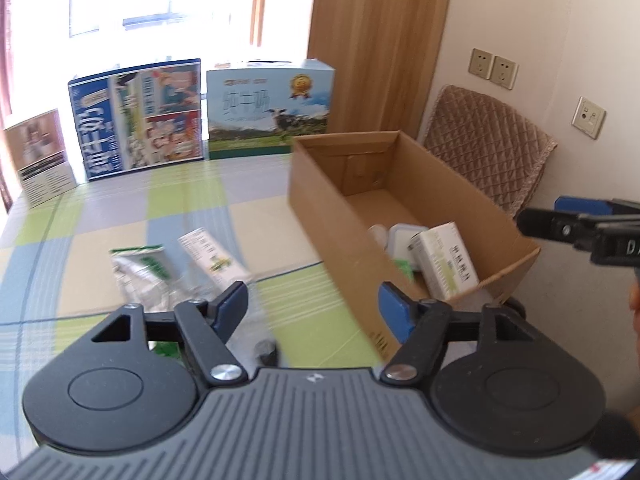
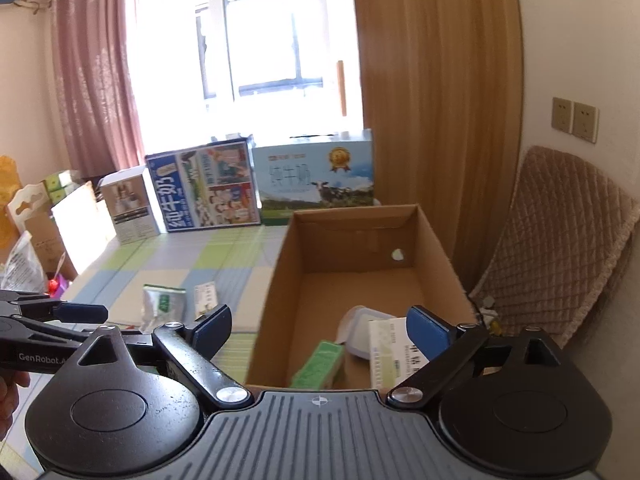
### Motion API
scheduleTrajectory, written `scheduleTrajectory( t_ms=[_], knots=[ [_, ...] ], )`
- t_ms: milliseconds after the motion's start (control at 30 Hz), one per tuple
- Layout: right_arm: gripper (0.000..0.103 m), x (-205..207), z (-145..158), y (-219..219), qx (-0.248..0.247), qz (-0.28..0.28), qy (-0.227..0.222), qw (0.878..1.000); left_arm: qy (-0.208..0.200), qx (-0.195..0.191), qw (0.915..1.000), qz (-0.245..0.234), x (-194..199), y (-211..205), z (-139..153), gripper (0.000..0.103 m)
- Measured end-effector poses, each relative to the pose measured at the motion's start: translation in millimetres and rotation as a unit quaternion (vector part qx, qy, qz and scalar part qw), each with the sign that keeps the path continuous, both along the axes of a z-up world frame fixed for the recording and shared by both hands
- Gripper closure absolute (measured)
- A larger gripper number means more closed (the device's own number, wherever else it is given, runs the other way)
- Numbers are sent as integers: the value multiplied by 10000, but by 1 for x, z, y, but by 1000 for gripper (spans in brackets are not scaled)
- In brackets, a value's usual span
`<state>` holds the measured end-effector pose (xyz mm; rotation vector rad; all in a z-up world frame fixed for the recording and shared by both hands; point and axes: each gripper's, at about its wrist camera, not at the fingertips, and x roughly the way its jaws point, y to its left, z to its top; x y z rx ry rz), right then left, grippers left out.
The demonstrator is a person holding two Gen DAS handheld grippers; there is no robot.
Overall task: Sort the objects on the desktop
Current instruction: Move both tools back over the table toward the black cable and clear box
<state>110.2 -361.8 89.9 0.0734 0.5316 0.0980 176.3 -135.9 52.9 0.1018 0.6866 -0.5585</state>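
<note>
The left gripper stands with its blue-padded jaws apart and nothing between them, aimed at the near corner of the open brown cardboard box; the right gripper is likewise spread wide and empty, poised over the box's near end. Already inside the box lie a white-and-green printed carton, a translucent lidded plastic tub and a green textured pack. Out on the table remain a silvery foil pouch with a green label and a slim white printed carton, lying just beside each other and well left of the box. The pouch looks crinkly and flat, so the jaws may skate over it or pinch only an edge, and reaching across could nudge the slim carton away. The surface is a checked cloth of green, blue and grey squares; milk cartons line the far edge under a bright window, with a quilted brown chair by the wall.
</note>
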Motion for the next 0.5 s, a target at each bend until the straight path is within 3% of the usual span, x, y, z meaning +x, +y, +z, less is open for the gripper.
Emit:
scheduleTrajectory(
  t_ms=[233, 367, 500],
  knots=[
    [2, -11, -8, 41, 112, 334, 84, 9993, -49, 253, 9991, 347, -22, 50, -6, 15],
    [2, -14, -17, 60, 181, 506, 185, 9984, -21, 494, 9970, 596, -30, 76, -17, 14],
    [2, -15, -28, 82, 209, 677, 333, 9969, 115, 487, 9954, 812, -33, 102, -29, 12]
  ],
)
